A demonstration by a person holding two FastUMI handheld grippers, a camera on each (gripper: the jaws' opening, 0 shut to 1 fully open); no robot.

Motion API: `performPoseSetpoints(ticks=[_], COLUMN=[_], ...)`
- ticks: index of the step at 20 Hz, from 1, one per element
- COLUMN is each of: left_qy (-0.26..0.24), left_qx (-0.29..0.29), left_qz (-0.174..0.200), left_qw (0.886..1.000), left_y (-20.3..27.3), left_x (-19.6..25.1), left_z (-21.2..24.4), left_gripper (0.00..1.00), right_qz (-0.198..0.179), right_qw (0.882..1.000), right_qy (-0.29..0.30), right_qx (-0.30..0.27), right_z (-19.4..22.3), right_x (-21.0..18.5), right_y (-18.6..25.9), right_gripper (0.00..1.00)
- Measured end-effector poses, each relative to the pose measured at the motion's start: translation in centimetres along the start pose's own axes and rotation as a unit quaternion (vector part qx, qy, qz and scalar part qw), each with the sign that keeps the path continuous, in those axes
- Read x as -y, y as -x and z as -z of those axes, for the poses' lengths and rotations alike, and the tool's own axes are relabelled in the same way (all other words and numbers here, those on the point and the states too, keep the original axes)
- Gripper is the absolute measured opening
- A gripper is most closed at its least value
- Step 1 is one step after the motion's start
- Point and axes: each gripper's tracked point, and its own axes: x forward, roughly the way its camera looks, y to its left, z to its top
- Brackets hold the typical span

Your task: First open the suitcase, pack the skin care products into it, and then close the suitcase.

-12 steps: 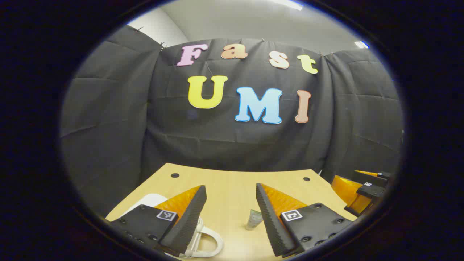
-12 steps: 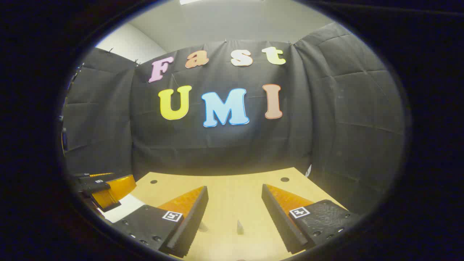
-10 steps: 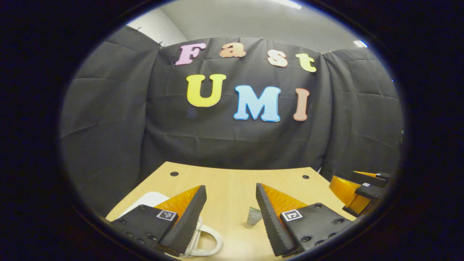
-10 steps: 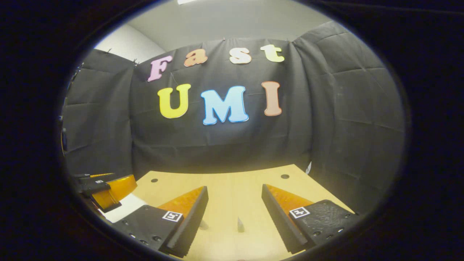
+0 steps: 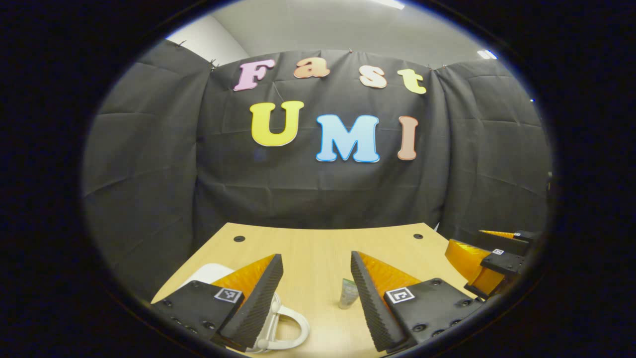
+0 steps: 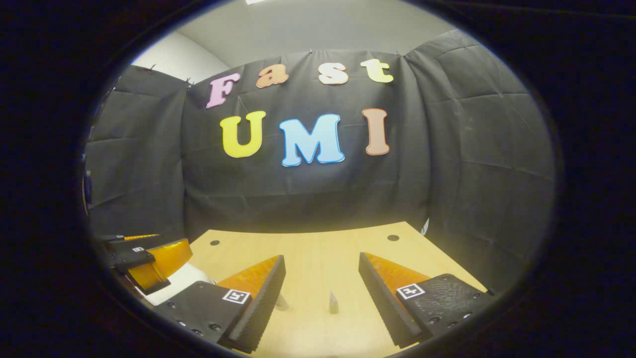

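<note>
Left gripper view: one wooden table (image 5: 318, 248), one white suitcase (image 5: 208, 272) lying at its left side with a single looped white handle (image 5: 288, 330), and one small skin care tube (image 5: 349, 293) standing upright on the bare wood. The left gripper (image 5: 315, 263) hovers above the table with its two fingers spread wide apart — nothing sits between them and nothing touches them. The tube shows just beside the inner edge of one finger, farther off on the table; the handle peeks out from under the other finger. At the right edge the right gripper (image 5: 489, 248) shows, also off the table's things.

In the right gripper view the right gripper (image 6: 322, 263) is likewise spread wide and holds nothing. Two small items stand on the wood beyond its fingers — one pointed tube (image 6: 333, 303) in the gap and one partly hidden by a finger, too unclear to name. The suitcase (image 6: 181, 281) lies at the left, lid down.
</note>
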Motion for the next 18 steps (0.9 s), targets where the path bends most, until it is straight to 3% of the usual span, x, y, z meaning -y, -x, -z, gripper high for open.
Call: performPoseSetpoints(ticks=[4, 5, 6, 9, 13, 15, 18], left_qy=[-0.017, -0.022, -0.023, -0.02, -0.031, -0.038, -0.037], left_qx=[-0.013, -0.026, -0.04, -0.095, -0.185, -0.239, -0.28], left_qz=[0.01, 0.009, 0.009, 0.005, -0.019, -0.034, -0.045], left_qw=[1.0, 0.999, 0.999, 0.995, 0.982, 0.97, 0.958], left_y=[-0.8, -1.1, -1.5, -2.2, -3.0, -2.9, -3.2], left_x=[0.6, 0.6, 0.6, -0.1, -1.7, -2.9, -3.9], left_z=[1.5, 2.5, 3.6, 7.6, 14.5, 18.0, 21.7], left_gripper=[0.89, 0.95, 0.89, 0.89, 0.88, 0.89, 0.88], right_qz=[0.008, 0.009, 0.012, 0.017, 0.019, 0.022, 0.029], right_qw=[1.0, 1.0, 1.0, 1.0, 0.999, 0.999, 0.998], right_qy=[0.002, 0.003, 0.004, 0.006, 0.008, 0.011, 0.015], right_qx=[-0.004, -0.006, -0.008, -0.014, -0.028, -0.036, -0.044], right_z=[0.3, 0.5, 0.5, 0.9, 1.7, 2.2, 2.5], right_x=[0.4, 0.5, 0.6, 1.0, 1.2, 1.5, 2.2], right_y=[0.0, 0.1, 0.1, 0.1, 0.1, 0.1, 0.5], right_gripper=[0.91, 0.91, 0.91, 0.91, 0.91, 0.91, 0.91])
